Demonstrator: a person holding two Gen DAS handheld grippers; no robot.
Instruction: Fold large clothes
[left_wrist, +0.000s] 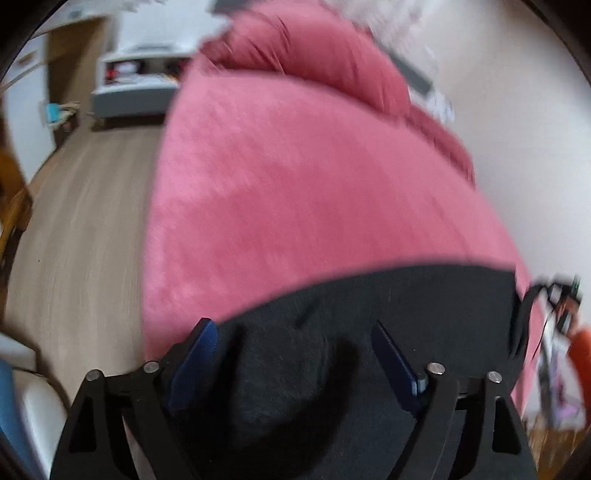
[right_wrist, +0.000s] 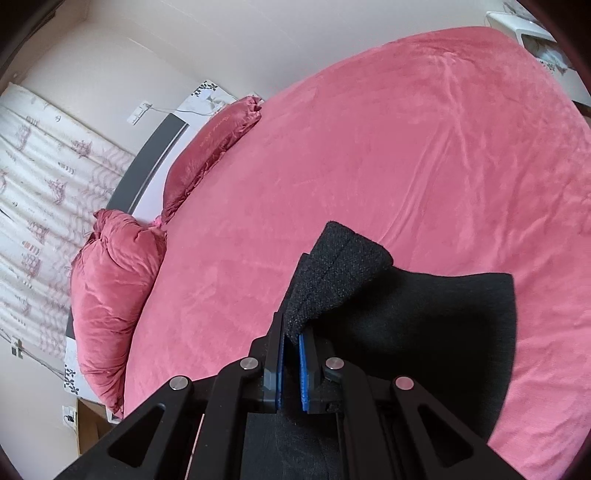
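Lower centre of both frames: black garment (right_wrist: 424, 332) lies on your pink bed (right_wrist: 388, 166) | right tongs (right_wrist: 291, 343) pinched tight on a raised fold | left tongs (left_wrist: 295, 343) spread wide over the cloth, gripping nothing | open bedspread above; pillows (right_wrist: 110, 295) at left; bed edge meets wood floor (left_wrist: 85, 221) at left.

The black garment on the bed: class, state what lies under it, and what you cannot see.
The black garment lies on the pink bedcover, which shows all around it. The right hand-held gripper pinches one lifted edge. Whatever lies beneath the flat part is covered.
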